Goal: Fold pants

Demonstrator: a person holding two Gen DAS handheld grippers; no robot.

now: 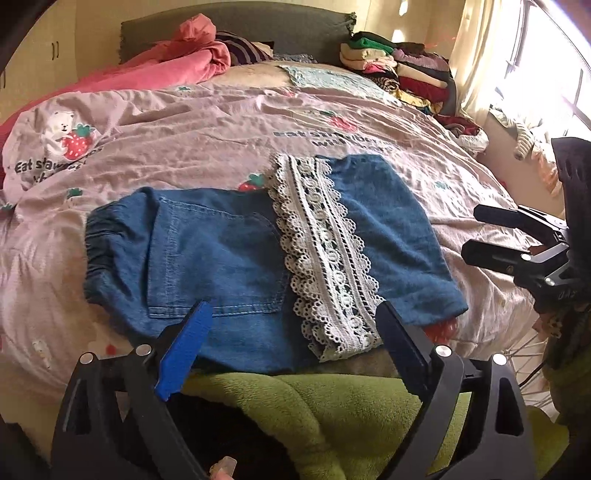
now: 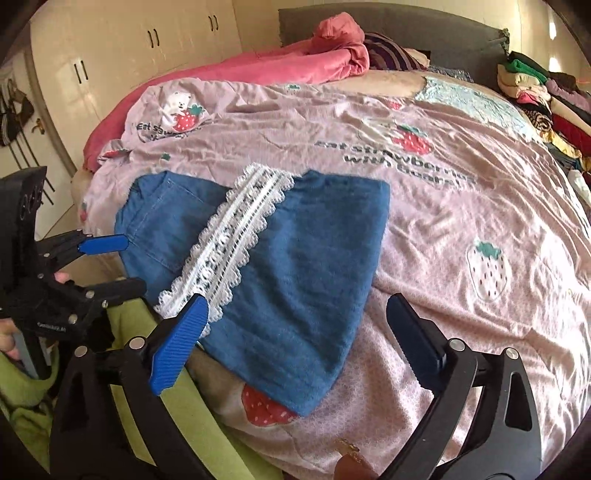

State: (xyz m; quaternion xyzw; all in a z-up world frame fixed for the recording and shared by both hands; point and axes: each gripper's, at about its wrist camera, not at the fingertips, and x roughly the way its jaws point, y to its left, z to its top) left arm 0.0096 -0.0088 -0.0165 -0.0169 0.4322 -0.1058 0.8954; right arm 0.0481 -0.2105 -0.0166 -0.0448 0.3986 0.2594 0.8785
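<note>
Blue denim pants (image 1: 221, 254) lie folded on the pink strawberry bedspread (image 1: 207, 133), near the bed's front edge. A white lace trim (image 1: 325, 258) runs across the folded legs. The elastic waistband (image 1: 94, 254) points left. My left gripper (image 1: 295, 325) is open and empty, just above the pants' near edge. My right gripper (image 2: 295, 314) is open and empty, over the right part of the pants (image 2: 295, 266). The lace (image 2: 229, 236) shows in the right wrist view too. Each gripper shows in the other's view: the right one (image 1: 476, 232), the left one (image 2: 129, 262).
A pink blanket (image 1: 177, 62) is bunched by the grey headboard (image 1: 258, 22). A stack of folded clothes (image 1: 399, 70) sits at the bed's far right corner. A window (image 1: 546, 85) is on the right, wardrobes (image 2: 140, 44) on the left. A green garment (image 1: 332, 413) is beneath the grippers.
</note>
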